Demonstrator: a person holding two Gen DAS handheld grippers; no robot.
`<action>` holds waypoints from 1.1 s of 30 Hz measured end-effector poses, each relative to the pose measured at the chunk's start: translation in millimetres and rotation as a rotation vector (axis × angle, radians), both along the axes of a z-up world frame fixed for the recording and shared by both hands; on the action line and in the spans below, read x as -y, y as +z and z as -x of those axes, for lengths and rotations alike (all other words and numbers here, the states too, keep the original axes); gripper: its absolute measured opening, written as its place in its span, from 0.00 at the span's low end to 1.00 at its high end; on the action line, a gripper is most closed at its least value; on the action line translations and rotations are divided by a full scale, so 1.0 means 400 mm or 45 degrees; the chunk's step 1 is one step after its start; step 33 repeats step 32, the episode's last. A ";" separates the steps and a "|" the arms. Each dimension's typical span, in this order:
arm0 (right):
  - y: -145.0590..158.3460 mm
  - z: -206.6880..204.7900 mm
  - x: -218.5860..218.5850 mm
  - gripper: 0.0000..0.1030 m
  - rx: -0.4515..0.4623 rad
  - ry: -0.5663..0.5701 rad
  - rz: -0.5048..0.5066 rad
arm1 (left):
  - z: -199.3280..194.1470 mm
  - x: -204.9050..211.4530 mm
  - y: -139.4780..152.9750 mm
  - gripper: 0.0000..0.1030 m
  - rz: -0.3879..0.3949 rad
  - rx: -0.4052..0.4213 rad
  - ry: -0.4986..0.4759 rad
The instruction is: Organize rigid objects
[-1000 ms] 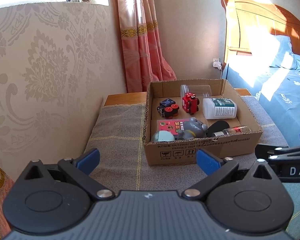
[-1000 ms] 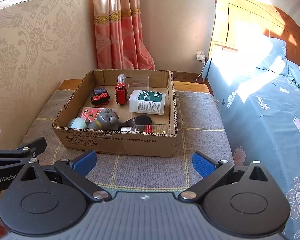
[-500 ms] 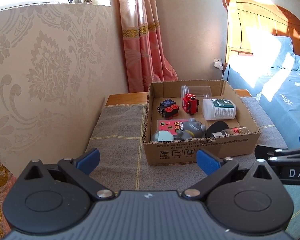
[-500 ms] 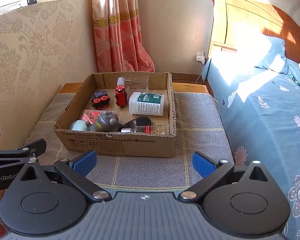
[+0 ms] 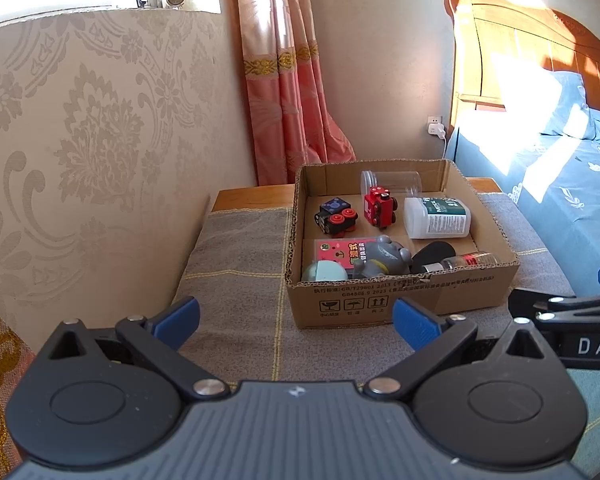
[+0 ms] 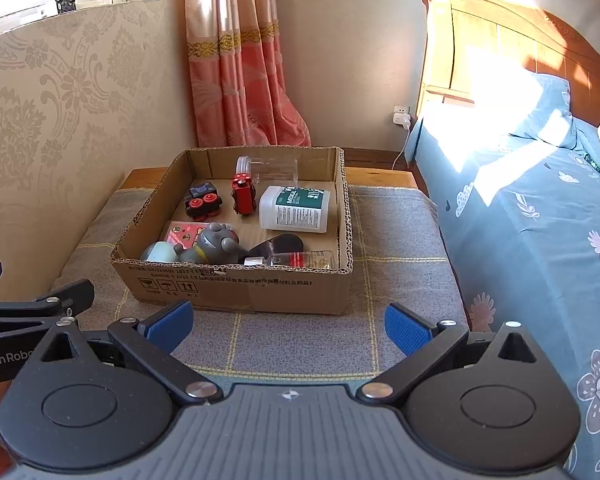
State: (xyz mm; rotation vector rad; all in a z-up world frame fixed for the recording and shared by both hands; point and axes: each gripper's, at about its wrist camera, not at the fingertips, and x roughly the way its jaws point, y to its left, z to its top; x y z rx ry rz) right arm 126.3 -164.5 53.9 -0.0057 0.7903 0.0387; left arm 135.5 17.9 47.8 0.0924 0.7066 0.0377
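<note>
A cardboard box stands on a grey checked cloth. It holds a red toy engine, a black toy with red wheels, a white bottle lying down, a clear jar, a grey figure, a pink card, a pale blue ball and a small clear bottle. My left gripper and right gripper are both open and hold nothing, well short of the box's near wall.
A patterned wall runs along the left, with a salmon curtain behind the box. A bed with blue bedding and a wooden headboard borders the cloth on the right. Each gripper shows at the edge of the other's view.
Both cameras have drifted slightly, so the box sits a little further off in each view. The fingers have stayed open and nothing in the box has moved.
</note>
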 end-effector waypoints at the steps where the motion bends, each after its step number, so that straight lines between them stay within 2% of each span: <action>1: 0.000 0.001 0.000 1.00 0.001 0.001 0.001 | 0.000 0.001 0.000 1.00 -0.001 0.000 0.001; 33: 0.003 0.010 0.011 1.00 0.019 -0.005 -0.012 | 0.002 0.003 0.005 0.99 -0.001 -0.001 0.004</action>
